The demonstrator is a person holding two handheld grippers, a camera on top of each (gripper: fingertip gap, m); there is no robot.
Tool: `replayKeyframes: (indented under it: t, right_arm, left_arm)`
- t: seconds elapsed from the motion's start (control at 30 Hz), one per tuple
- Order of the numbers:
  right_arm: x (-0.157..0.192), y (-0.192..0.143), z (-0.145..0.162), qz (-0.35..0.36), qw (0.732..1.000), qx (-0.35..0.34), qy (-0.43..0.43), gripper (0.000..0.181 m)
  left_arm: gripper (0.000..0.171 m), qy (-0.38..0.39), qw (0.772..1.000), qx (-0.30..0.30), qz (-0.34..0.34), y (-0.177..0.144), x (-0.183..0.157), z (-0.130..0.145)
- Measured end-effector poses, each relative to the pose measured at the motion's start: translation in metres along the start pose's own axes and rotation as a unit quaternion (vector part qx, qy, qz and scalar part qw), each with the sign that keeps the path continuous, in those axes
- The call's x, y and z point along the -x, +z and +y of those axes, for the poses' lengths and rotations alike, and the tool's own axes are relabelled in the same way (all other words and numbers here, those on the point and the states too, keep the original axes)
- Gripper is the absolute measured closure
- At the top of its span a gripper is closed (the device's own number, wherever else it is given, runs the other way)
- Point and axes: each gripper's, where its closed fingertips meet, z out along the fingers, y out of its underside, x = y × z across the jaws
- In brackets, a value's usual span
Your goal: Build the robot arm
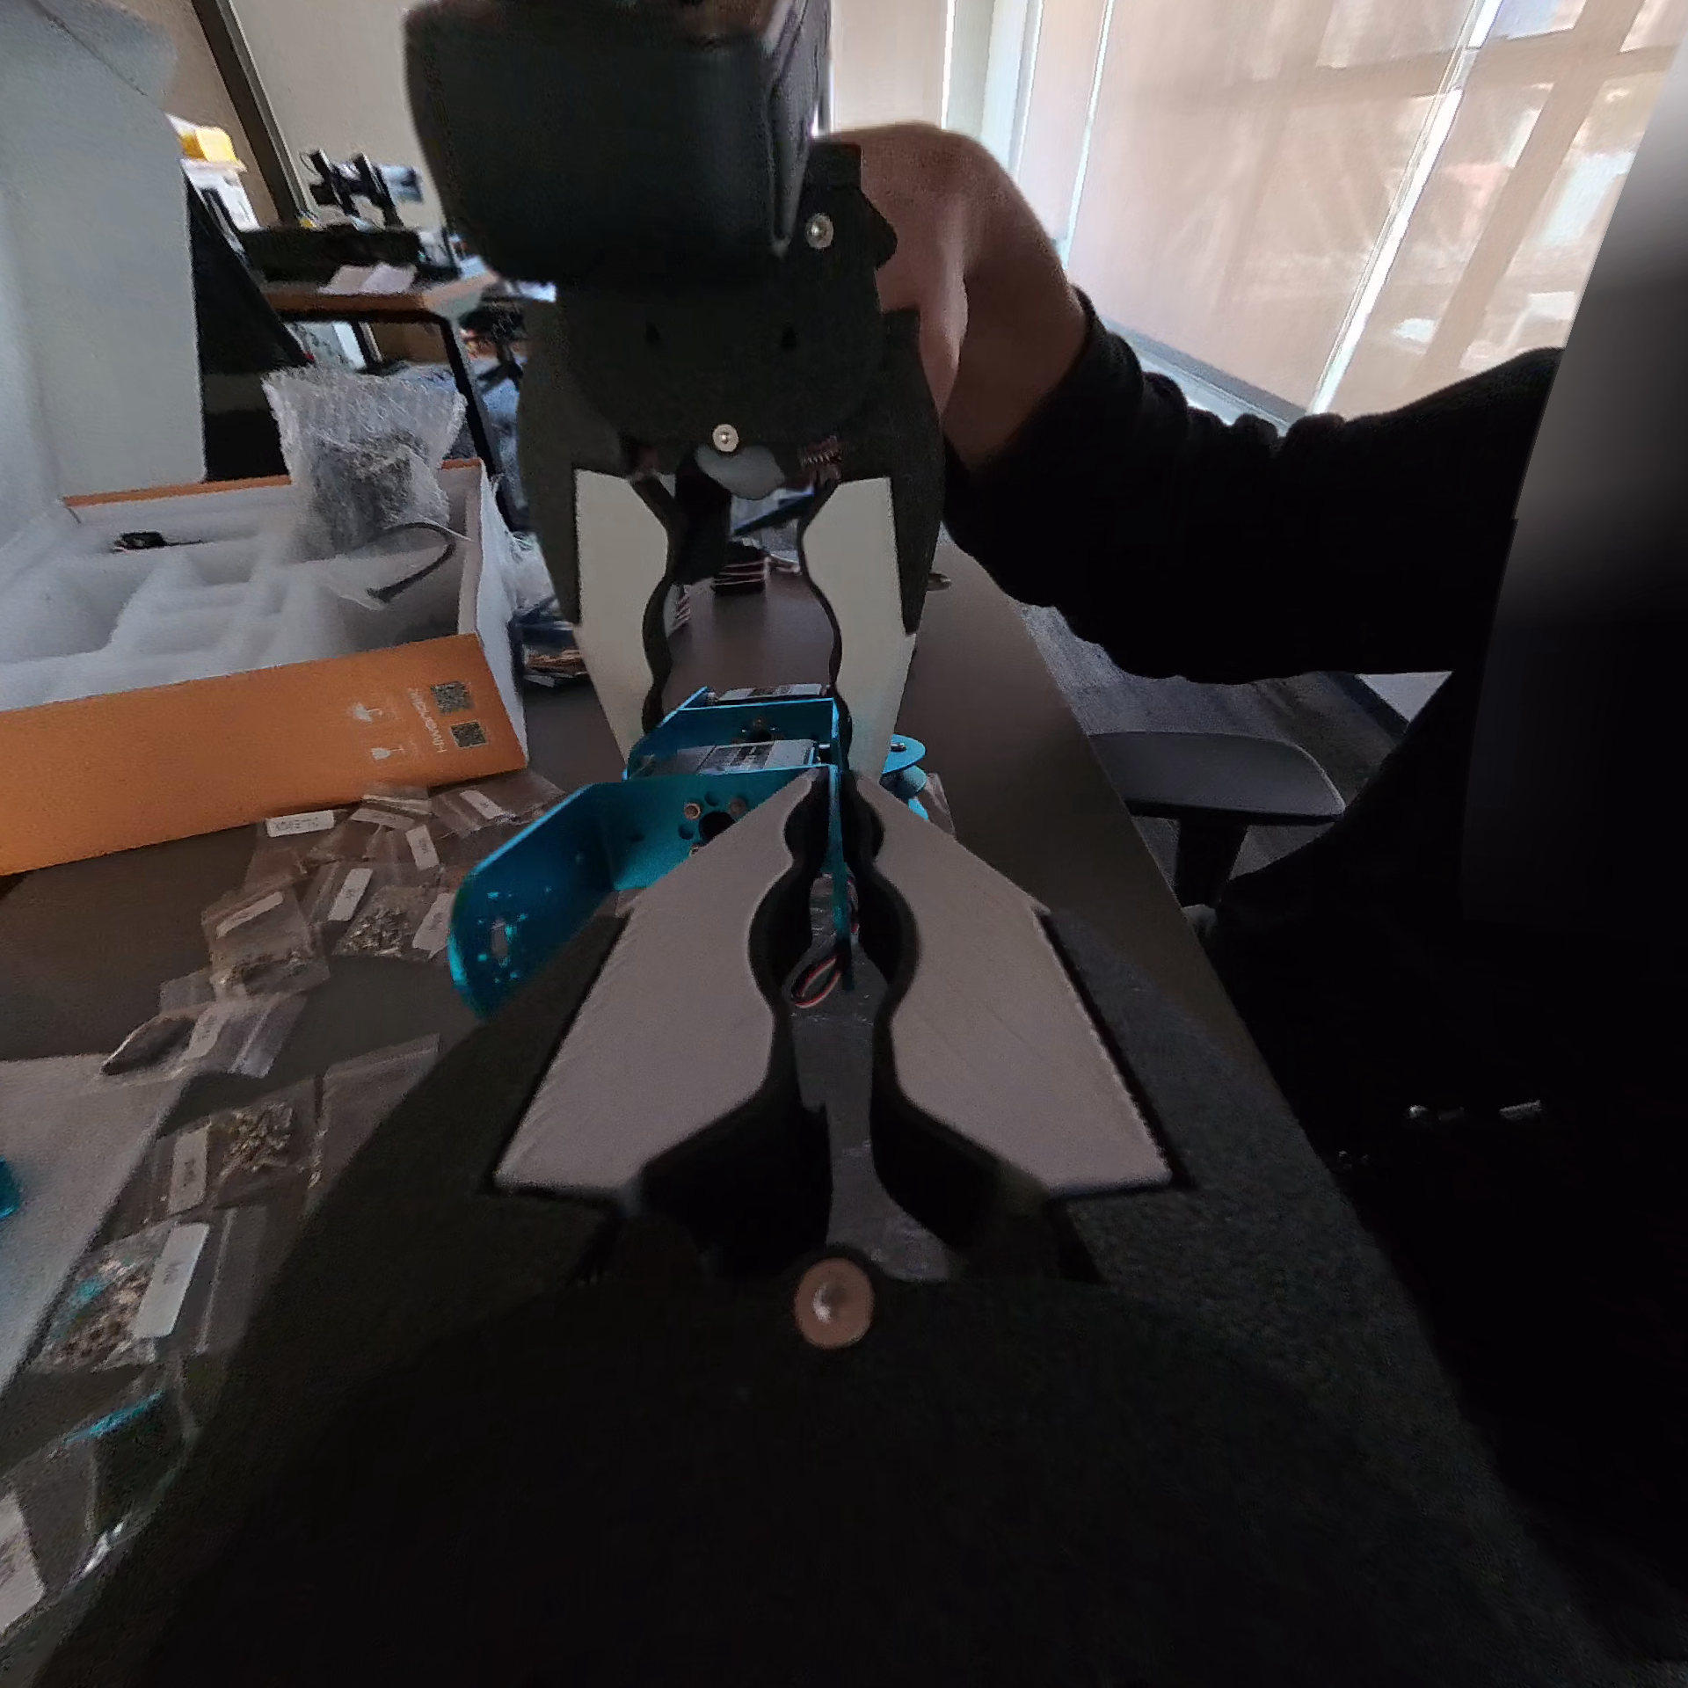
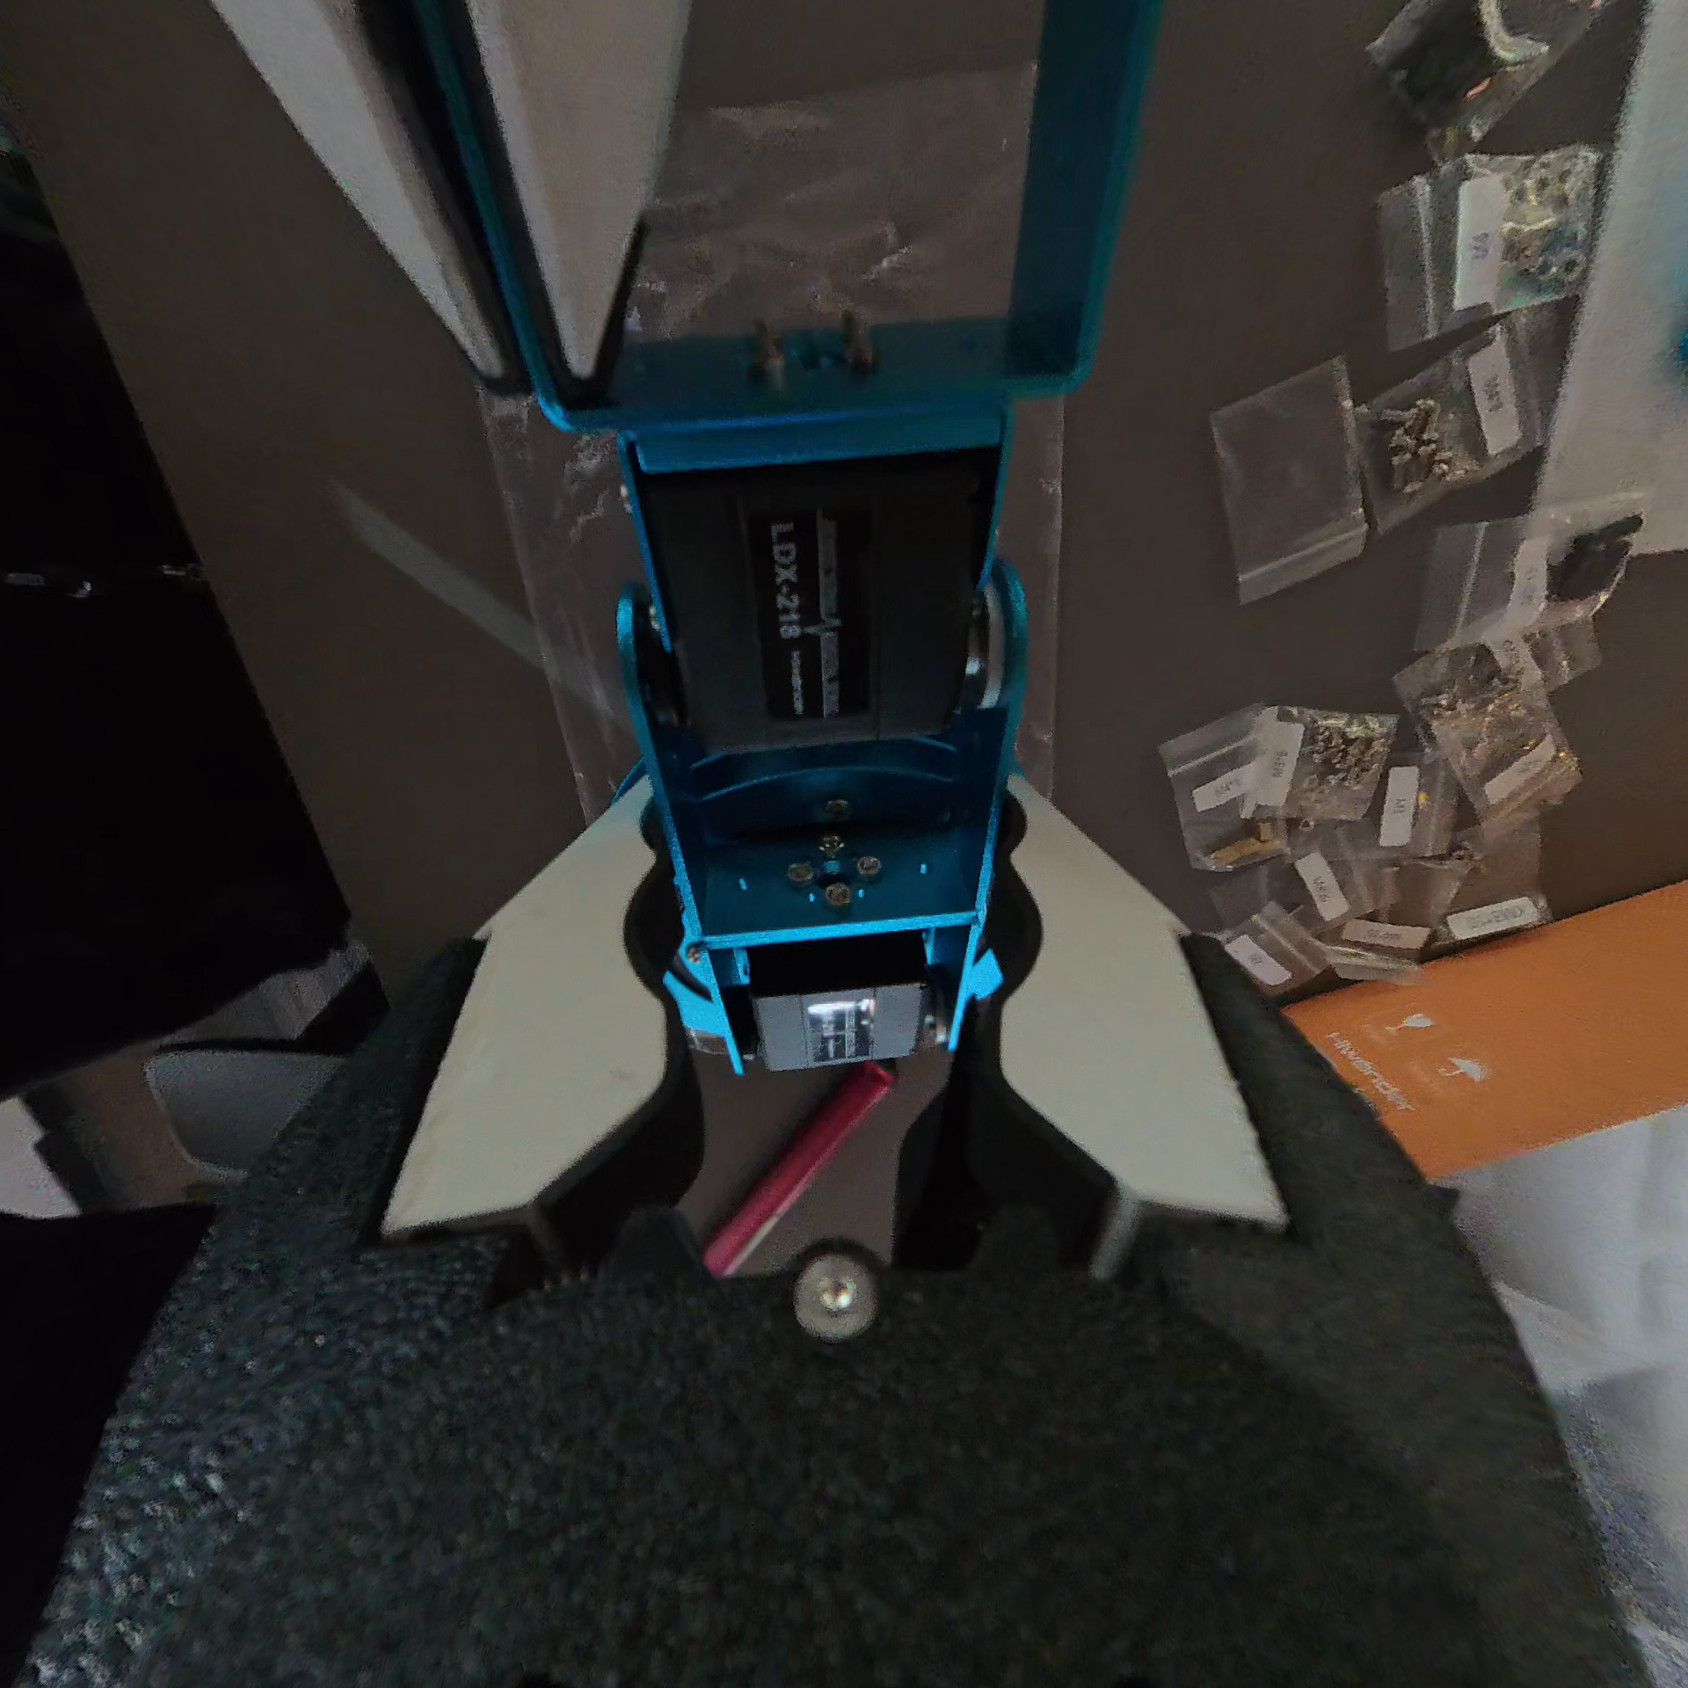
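Observation:
A blue metal bracket assembly with black servos lies on the dark table. My left gripper is shut on a thin upright wall of its U-shaped bracket; a red, white and black servo cable runs between the fingers. My right gripper comes down from above, held by a hand, and straddles the far servo end. In the right wrist view the right gripper is shut on the sides of the blue assembly. The left gripper pinches the bracket wall at the top left.
An orange box lined with white foam stands at the left, also in the right wrist view. Several small bags of screws lie beside the assembly. Bubble wrap sits behind. A chair stands past the table's right edge. The grippers' ends are close to 9 centimetres from one another.

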Motion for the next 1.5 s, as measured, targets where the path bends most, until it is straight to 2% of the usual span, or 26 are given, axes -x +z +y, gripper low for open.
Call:
replayKeyframes:
  t: [0.2,0.37,0.57,0.73,0.83,0.9,1.0,1.1,1.3,1.37,1.43,1.5]
  right_arm:
    - [-0.012,0.003,-0.027,0.008,0.998,0.059,-0.022,0.116]
    - [-0.017,0.014,-0.029,-0.025,0.992,0.121,-0.023,0.116]
    - [-0.024,0.023,-0.032,-0.05,0.988,0.144,0.017,0.115]
    - [-0.034,0.031,-0.04,-0.045,0.985,0.162,0.04,0.115]
    - [-0.035,0.034,-0.043,-0.041,0.981,0.181,0.049,0.115]
    - [-0.032,0.037,-0.045,-0.041,0.979,0.196,0.044,0.115]
    - [-0.029,0.041,-0.047,-0.033,0.976,0.21,0.047,0.115]
    - [-0.026,0.04,-0.045,-0.034,0.974,0.223,0.031,0.115]
    - [-0.015,0.041,-0.044,-0.042,0.975,0.217,-0.014,0.115]
    - [-0.013,0.044,-0.046,-0.047,0.979,0.198,-0.01,0.115]
    - [-0.014,0.043,-0.044,-0.039,0.984,0.175,-0.006,0.113]
    - [-0.018,0.037,-0.044,-0.019,0.992,0.123,-0.006,0.108]
  left_arm:
    - [0.171,-0.012,0.999,-0.028,-0.021,-0.029,0.01,0.005]
    - [0.171,-0.043,0.999,-0.018,-0.007,-0.036,0.019,0.022]
    - [0.17,-0.075,0.997,-0.003,-0.011,-0.043,0.034,0.037]
    - [0.166,-0.141,0.99,-0.002,-0.022,-0.053,0.051,0.052]
    - [0.166,-0.18,0.984,0.005,-0.006,-0.058,0.052,0.061]
    - [0.168,-0.222,0.975,0.01,0.031,-0.061,0.046,0.069]
    - [0.168,-0.218,0.975,0.015,0.035,-0.063,0.044,0.076]
    - [0.171,-0.203,0.978,0.004,0.044,-0.063,0.038,0.068]
    - [0.171,-0.15,0.986,0.032,0.062,-0.057,0.019,0.071]
    - [0.171,-0.142,0.986,0.059,0.062,-0.058,0.017,0.081]
    - [0.171,-0.146,0.986,0.054,0.06,-0.059,0.019,0.081]
    - [0.171,-0.146,0.986,0.056,0.062,-0.059,0.018,0.082]
